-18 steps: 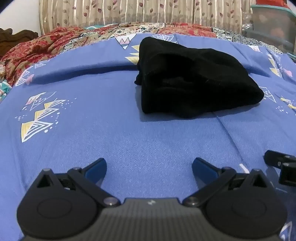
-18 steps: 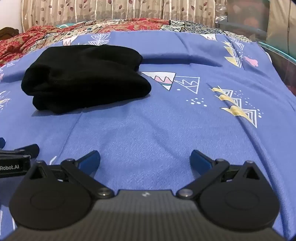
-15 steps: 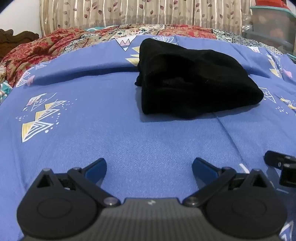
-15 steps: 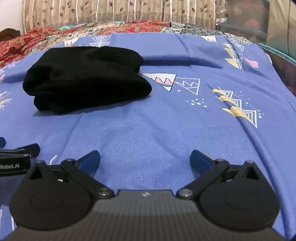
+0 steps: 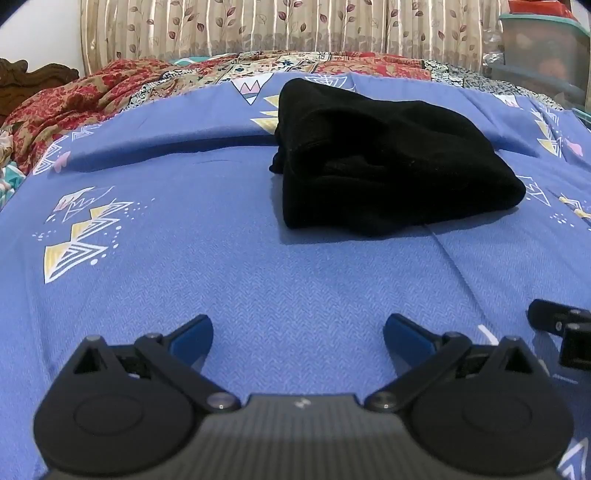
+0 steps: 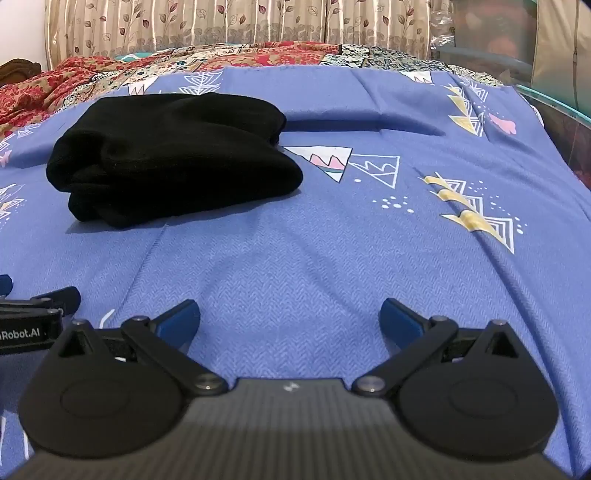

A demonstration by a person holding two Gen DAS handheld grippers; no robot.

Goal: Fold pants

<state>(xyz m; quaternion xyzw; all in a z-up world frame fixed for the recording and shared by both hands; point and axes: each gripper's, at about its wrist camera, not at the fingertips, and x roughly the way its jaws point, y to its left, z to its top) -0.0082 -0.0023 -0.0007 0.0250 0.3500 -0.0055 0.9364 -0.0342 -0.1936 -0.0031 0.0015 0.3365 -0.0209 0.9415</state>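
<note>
Black pants (image 5: 388, 162) lie folded in a thick bundle on the blue patterned bedsheet (image 5: 184, 236). The right wrist view has the same pants (image 6: 173, 158) at upper left. My left gripper (image 5: 297, 332) hovers over bare sheet, well short of the bundle, jaws wide open and empty. My right gripper (image 6: 290, 317) is also open with nothing between its blue pads (image 6: 397, 315), to the right of the bundle and short of it. Each gripper shows at the edge of the other's view.
A red patterned quilt (image 5: 74, 96) is bunched along the far left of the bed. Leaf-print curtains (image 5: 258, 26) hang behind. Clear plastic storage boxes (image 5: 543, 55) stand at the far right. The sheet's right edge (image 6: 554, 155) drops off beside a teal-rimmed container.
Both views have tilted slightly, so the pants sit a little lower in the frames. The pants have not moved and both grippers stay open.
</note>
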